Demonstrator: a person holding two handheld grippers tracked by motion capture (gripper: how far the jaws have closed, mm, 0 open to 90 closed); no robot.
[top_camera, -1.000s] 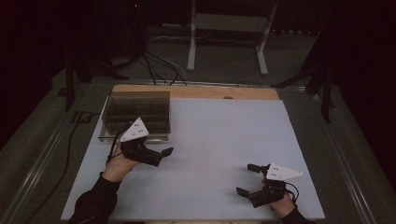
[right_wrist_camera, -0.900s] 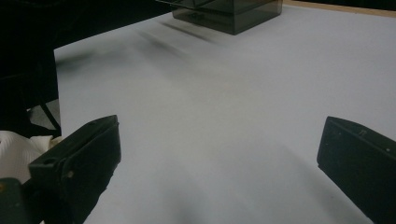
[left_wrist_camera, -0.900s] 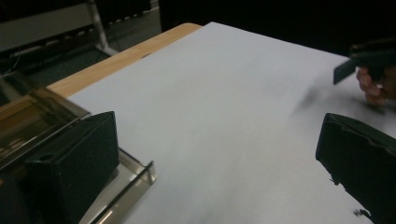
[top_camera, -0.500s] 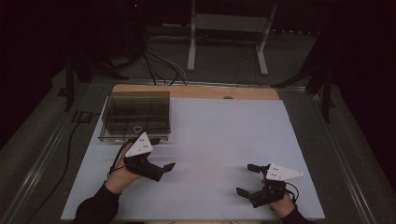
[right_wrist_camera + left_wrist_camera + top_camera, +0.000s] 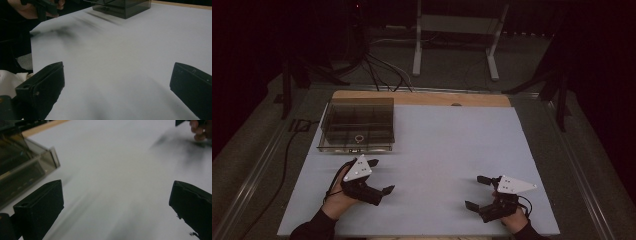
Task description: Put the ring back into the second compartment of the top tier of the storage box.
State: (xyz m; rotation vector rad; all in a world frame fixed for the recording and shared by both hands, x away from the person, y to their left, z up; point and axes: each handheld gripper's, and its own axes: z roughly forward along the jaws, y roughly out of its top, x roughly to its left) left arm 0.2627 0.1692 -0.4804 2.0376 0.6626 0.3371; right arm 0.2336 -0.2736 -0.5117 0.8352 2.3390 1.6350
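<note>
At the lower left of the high view, the left gripper (image 5: 379,176) hovers with jaws spread, grasping nothing. At lower right, the right gripper (image 5: 477,192) is likewise released. Farther up the pale surface (image 5: 452,150), at upper left, sits a smoky clear box (image 5: 357,125) holding a small ring (image 5: 359,138).

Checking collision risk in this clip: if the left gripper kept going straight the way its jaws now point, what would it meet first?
Likely nothing soon: the left gripper, jaws open, points across bare white table surface. The smoky plastic box sits off to one side; the person's other hand lies far ahead, off-line.
</note>
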